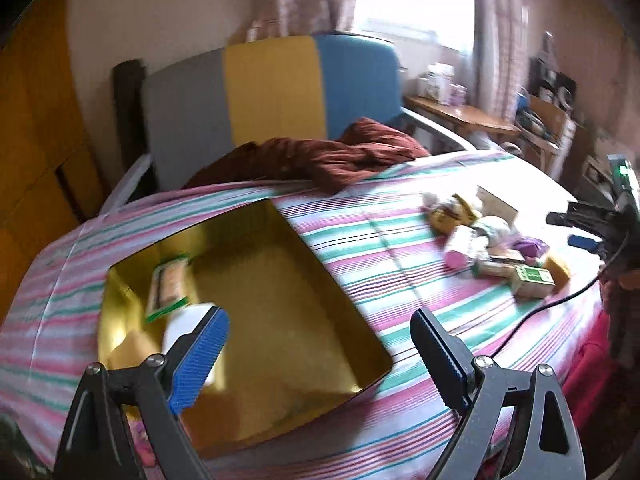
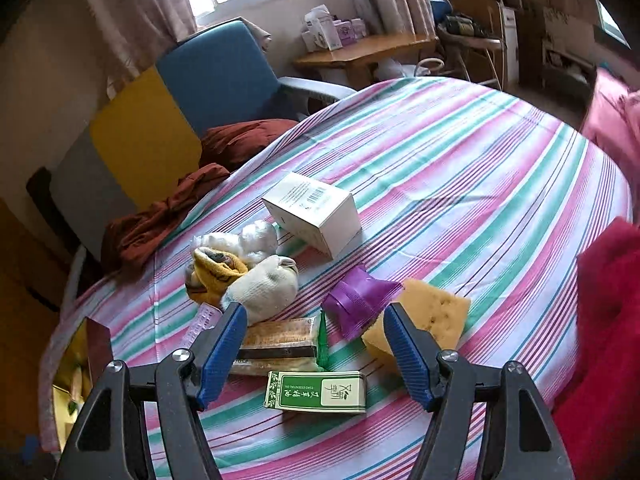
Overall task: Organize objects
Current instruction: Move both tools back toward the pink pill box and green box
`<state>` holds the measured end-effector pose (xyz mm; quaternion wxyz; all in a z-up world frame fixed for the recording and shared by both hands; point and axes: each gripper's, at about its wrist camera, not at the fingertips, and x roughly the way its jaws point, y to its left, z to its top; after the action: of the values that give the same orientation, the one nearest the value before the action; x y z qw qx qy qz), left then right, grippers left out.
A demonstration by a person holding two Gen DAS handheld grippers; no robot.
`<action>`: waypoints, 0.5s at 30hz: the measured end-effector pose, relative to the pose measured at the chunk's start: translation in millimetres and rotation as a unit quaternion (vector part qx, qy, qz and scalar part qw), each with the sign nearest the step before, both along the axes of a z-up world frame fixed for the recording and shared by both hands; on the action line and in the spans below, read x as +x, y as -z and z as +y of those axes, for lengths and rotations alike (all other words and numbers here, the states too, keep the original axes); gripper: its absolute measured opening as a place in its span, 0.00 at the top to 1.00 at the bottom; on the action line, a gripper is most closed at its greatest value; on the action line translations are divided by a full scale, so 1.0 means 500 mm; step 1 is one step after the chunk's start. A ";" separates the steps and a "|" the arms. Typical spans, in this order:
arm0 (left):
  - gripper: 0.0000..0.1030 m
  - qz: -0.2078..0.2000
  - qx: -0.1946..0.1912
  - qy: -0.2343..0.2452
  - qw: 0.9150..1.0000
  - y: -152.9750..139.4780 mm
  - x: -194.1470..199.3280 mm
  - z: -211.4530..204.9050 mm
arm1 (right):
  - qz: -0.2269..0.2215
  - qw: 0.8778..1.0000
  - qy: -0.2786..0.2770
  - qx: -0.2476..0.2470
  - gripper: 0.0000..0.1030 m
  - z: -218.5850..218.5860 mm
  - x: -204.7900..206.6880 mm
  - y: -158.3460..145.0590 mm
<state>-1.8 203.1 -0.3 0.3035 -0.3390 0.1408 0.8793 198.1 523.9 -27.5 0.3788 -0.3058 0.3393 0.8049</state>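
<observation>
Both grippers [image 1: 320, 344] [image 2: 316, 348] gape empty; that light, stiff green box [image 2: 316, 392] looks easiest pinched across its long flat sides.

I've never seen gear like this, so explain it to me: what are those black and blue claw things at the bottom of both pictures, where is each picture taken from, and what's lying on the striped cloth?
Those are two hand-held grippers, each carrying a wide-angle camera that looks out along its fingers. One picture comes from the left gripper, above a gold tray that already holds a few packets. The other comes from the right gripper, over a loose pile on the striped cloth: a white box, a green box, a purple pouch, a yellow sponge, a wrapped snack and a pale sock. Both grippers are open and hold nothing.
</observation>
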 end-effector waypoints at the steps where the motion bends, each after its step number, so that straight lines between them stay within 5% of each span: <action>1: 0.10 0.001 -0.003 0.007 1.000 -0.001 0.002 0.015 | 0.004 1.000 -0.002 -0.003 0.30 0.000 0.000 0.001; 15: 0.10 -0.051 -0.045 0.122 0.990 0.063 -0.006 0.275 | 0.016 0.999 -0.032 -0.041 0.30 -0.001 -0.013 0.017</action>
<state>-4.9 340.4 -31.6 0.4003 -0.3770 0.2046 0.8098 191.7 523.5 -35.7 0.3345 -0.3185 0.3682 0.8069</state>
